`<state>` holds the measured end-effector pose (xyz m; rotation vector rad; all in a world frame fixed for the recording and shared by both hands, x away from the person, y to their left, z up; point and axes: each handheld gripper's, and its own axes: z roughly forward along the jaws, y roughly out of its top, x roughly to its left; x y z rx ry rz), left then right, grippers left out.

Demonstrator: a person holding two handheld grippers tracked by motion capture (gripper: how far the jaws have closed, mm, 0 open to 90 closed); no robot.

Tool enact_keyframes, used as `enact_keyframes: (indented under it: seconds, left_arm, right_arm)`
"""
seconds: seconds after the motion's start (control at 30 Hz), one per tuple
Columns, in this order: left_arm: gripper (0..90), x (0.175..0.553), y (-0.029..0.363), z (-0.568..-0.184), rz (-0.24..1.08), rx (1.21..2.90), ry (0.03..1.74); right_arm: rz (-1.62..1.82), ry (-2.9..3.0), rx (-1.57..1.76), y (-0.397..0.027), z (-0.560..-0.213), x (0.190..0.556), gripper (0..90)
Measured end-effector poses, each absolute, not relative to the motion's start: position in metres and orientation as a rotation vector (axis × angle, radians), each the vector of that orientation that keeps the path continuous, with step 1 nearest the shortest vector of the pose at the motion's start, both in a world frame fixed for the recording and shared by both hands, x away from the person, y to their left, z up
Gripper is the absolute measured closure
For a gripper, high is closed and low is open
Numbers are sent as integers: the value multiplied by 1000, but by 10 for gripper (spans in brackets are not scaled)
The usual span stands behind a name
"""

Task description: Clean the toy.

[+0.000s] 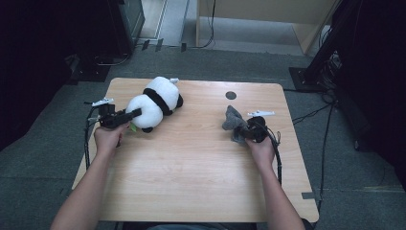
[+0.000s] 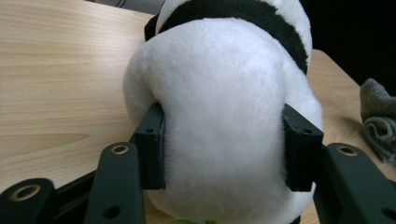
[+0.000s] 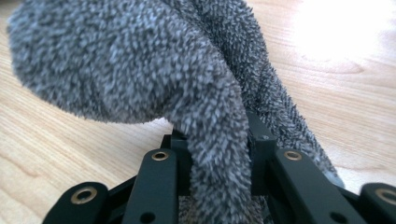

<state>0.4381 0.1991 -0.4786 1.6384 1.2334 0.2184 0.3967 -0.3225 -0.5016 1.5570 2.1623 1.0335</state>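
A black-and-white panda plush (image 1: 158, 100) lies on the wooden table (image 1: 191, 167) at the back left. My left gripper (image 1: 136, 113) comes at it from the left and is shut on its white rear end (image 2: 224, 84), with both pads (image 2: 154, 144) pressed into the fur. A bit of green (image 1: 133, 127) peeks out under the panda. At the right, a grey fuzzy plush toy (image 1: 233, 120) rests on the table. My right gripper (image 1: 242, 130) is shut on a narrow grey part of it (image 3: 219, 154), and the toy's bulk (image 3: 130, 60) rises in front of the jaws.
A small dark round hole (image 1: 231, 95) sits in the tabletop behind the grey toy. Bare wood spreads across the middle and front of the table. Grey carpet, cables and dark equipment stands (image 1: 330, 43) surround the table.
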Motion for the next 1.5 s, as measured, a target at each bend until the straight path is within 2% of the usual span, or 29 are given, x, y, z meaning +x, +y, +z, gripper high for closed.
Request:
enact_keyframes:
  seconds: [0.13, 0.37, 0.6, 0.73, 0.93, 1.13, 1.17, 1.23, 1.5]
  left_arm:
    - [375, 438, 198, -480, 263, 1665, 1200]
    - [291, 438, 200, -481, 264, 1679, 1156]
    - [208, 438, 200, -474, 275, 1697, 1171]
    - [198, 436, 198, -468, 287, 1735, 1171]
    - [195, 436, 197, -460, 312, 1742, 1203]
    - [185, 433, 200, -454, 310, 1779, 1162]
    - [149, 433, 200, -453, 326, 1773, 1169]
    - [1, 433, 201, -450, 322, 1761, 1185]
    - [0, 423, 198, -445, 302, 1810, 1159]
  right_arm:
    - [1022, 2171, 1545, -320, -505, 399, 691]
    - [1032, 2183, 1539, -321, -505, 399, 633]
    - [1062, 2200, 1541, -319, -502, 400, 435]
    - [1053, 2190, 1527, -317, -500, 399, 391]
    - [1089, 2189, 1508, -315, -491, 397, 357]
    - [1072, 2210, 1488, -313, -487, 394, 357]
    - [1075, 2207, 1489, -313, -487, 394, 357]
    - [1072, 2207, 1485, -314, -485, 393, 357]
    - [1070, 2212, 1486, -317, -483, 388, 357]
